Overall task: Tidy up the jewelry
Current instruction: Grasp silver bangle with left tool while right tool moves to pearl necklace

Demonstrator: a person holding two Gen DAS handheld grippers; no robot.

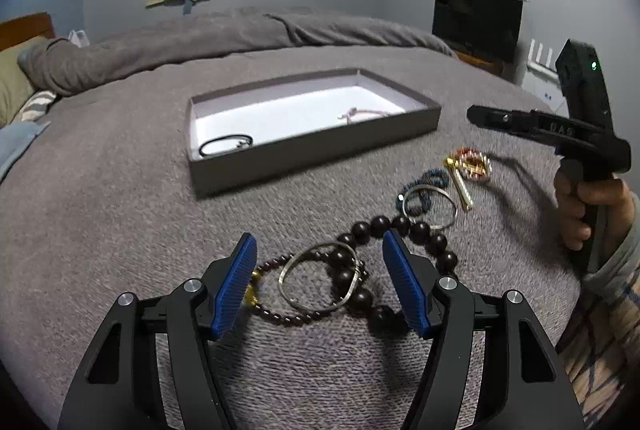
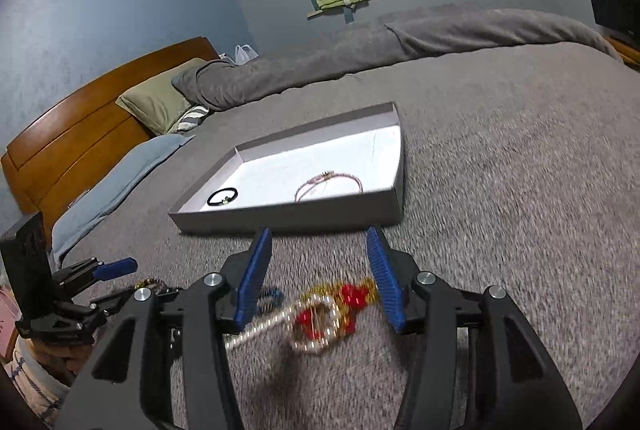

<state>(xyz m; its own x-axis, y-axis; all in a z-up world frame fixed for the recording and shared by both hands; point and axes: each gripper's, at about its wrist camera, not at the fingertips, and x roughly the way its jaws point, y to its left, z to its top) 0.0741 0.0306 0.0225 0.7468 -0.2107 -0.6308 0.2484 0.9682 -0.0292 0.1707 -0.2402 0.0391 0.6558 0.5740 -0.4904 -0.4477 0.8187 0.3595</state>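
dim room | tray floor (image 1: pixel 304 114) glares white | right view motion-blurred | fisheye edges bowed, vignetted

The right claw (image 2: pixel 318 278) hangs spread wide over a blurred red-and-gold bracelet (image 2: pixel 332 314) on the bed (image 2: pixel 500 170). Beyond it the tray (image 2: pixel 288 216) holds a black band (image 2: pixel 222 197) and a pink cord (image 2: pixel 328 184), apart.

Two bracelets (image 1: pixel 226 144) lie in the tray (image 1: pixel 312 154); more jewelry (image 1: pixel 360 262) lies before it.
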